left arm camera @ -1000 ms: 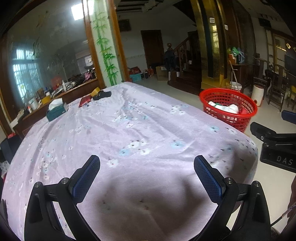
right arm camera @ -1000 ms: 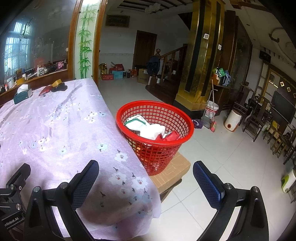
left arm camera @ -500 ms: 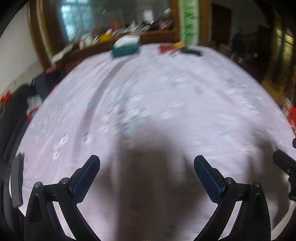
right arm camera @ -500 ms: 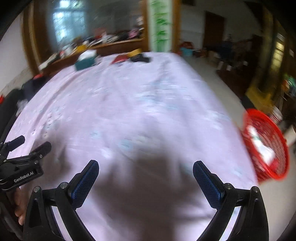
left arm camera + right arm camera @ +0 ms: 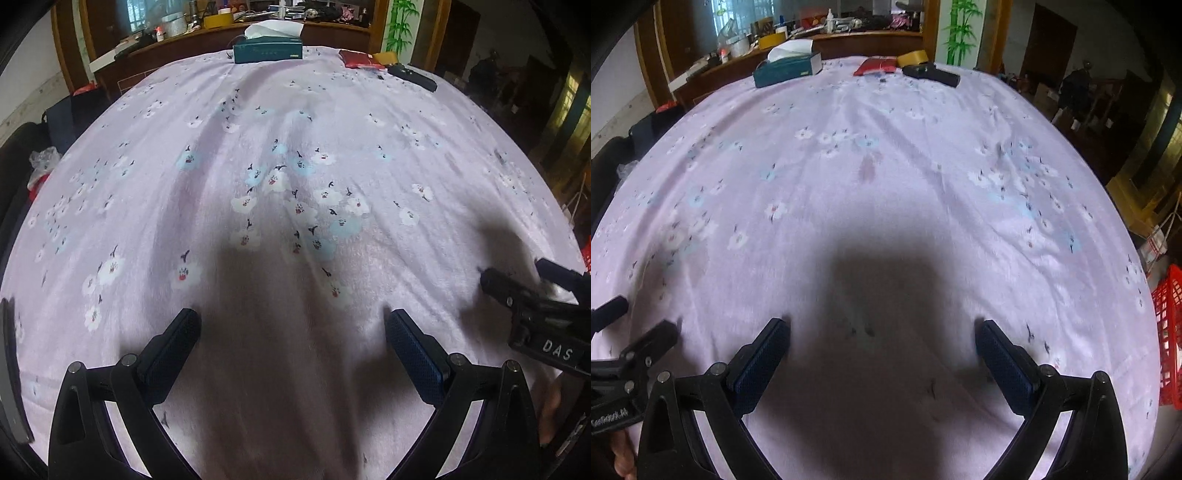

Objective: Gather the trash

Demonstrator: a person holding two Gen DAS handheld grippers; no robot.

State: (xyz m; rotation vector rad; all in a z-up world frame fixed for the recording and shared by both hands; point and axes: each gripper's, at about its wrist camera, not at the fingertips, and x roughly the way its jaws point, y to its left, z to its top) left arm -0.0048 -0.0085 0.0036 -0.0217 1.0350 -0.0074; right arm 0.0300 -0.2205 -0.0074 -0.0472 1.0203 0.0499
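a: what's different from a second back?

b: both cameras have swung off the red basket [image 5: 1169, 332] and onto the table. a second ago the right view looked straight into it, with wrappers and white paper inside; now only a sliver of its mesh shows at the far right edge of that view, below the table's corner

a: and the grippers?

b: the left gripper [image 5: 291, 347] and the right gripper [image 5: 882, 349] both hang low over the near part of the lilac flowered cloth [image 5: 295, 155], jaws spread wide with nothing between them, same as before. each one's tips show at the edge of the other's view, so they sit side by side

a: so anything left to pick up?

b: not much that reads as trash. the cloth's middle is bare. along the far edge there's a teal tissue box [image 5: 788, 70], a red packet [image 5: 875, 67], a roll of yellow tape [image 5: 913, 58] just behind it and a black remote-like thing [image 5: 932, 75]. whether any of those counts as rubbish i can't tell

a: your read on the task?

b: i'd say the turn back to the table is a scan for leftovers. with the basket already holding the scraps and both tools empty, it looks near done, unless the red packet is meant to go; that would mean a long reach across to the far side
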